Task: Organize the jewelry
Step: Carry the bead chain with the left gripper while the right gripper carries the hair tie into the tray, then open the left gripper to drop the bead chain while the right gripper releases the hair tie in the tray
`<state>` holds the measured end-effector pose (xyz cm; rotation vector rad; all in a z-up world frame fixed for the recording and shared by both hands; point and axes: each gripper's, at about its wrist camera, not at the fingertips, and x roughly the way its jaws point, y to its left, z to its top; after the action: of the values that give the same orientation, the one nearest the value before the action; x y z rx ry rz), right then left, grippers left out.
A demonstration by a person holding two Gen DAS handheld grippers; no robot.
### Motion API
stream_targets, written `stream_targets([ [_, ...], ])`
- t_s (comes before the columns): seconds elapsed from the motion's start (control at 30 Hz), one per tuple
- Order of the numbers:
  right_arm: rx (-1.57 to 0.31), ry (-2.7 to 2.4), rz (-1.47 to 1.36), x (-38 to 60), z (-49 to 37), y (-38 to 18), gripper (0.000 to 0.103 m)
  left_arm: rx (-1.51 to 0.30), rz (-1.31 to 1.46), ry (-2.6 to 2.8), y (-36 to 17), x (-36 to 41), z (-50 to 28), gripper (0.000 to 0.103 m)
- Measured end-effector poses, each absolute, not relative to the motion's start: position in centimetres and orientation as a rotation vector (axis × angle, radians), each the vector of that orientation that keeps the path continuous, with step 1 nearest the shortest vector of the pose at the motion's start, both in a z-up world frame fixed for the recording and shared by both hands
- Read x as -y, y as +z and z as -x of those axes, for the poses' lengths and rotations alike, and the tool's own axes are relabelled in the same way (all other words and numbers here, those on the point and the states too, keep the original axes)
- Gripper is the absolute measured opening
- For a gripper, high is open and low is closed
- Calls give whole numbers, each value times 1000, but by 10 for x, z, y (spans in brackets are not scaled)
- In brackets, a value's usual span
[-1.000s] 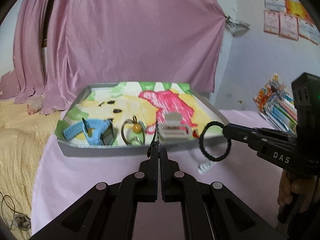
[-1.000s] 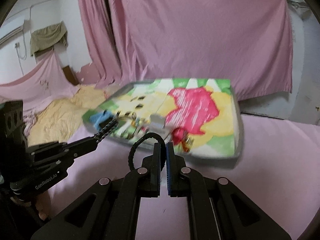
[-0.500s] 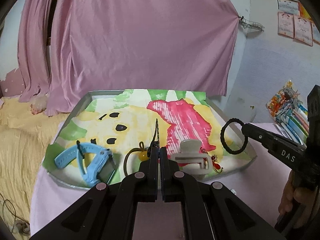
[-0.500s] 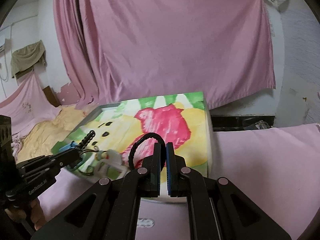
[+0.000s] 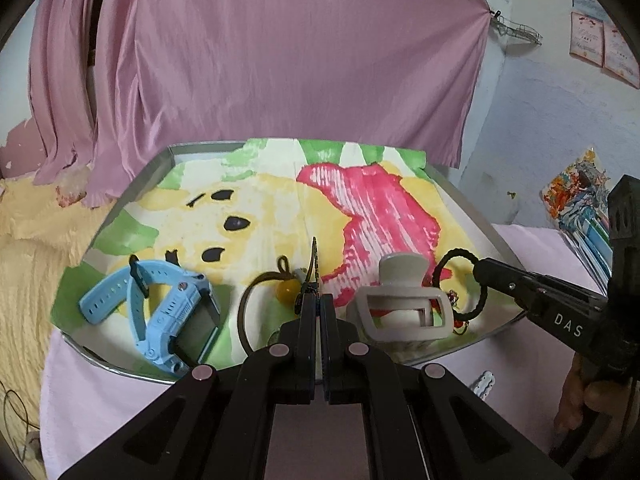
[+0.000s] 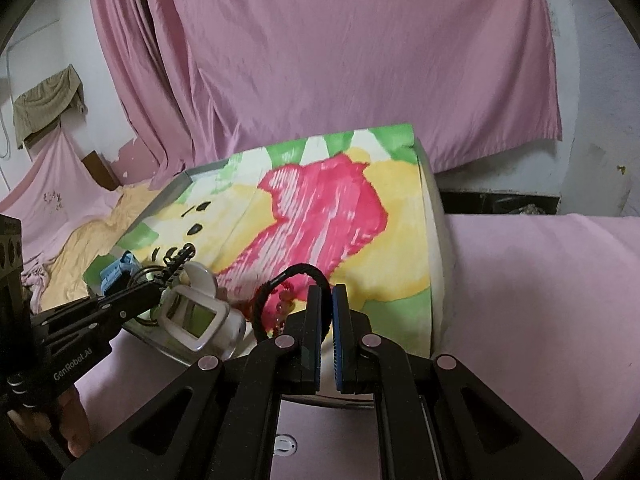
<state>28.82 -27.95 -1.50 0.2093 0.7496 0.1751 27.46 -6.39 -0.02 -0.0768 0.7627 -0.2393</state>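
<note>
Metal tray [image 5: 132, 184] with a bright cartoon cloth on the pink table, right gripper [image 6: 326, 292] pinching a black hair tie [image 6: 280, 280] over its near corner, left gripper [image 5: 316, 300] clamping a thin dark clip [image 5: 315, 256], blue watch [image 5: 160, 308], white claw clip [image 5: 400, 308] lying inside.

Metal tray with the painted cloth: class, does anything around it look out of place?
Yes. A small white clip-like piece lies on the pink tablecloth just outside the metal tray, near its front right corner, while the blue watch and grey claw clip sit inside. It looks left out; what it is I cannot tell.
</note>
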Motion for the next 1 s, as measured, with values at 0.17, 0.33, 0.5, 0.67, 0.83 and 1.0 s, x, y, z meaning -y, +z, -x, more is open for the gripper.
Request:
stream_targets([
  [0.17, -757, 175, -208, 278, -290, -16, 5, -778, 78, -248, -3, 65, -276, 2],
  [0.33, -772, 175, -197, 278, -291, -18, 6, -786, 94, -256, -4, 64, -276, 3],
  [0.5, -772, 177, -173, 274, -290, -17, 15, -782, 93, -248, -4, 63, -276, 3],
  [0.67, -747, 166, -178, 277, -284, -14, 42, -784, 86, -239, -3, 63, -274, 3],
  [0.83, -712, 151, -187, 282, -276, -9, 42, -771, 86, -235, 0, 62, -272, 3],
  [1.0, -653, 134, -193, 288, -262, 0, 55, -742, 81, -239, 6, 62, -264, 7],
])
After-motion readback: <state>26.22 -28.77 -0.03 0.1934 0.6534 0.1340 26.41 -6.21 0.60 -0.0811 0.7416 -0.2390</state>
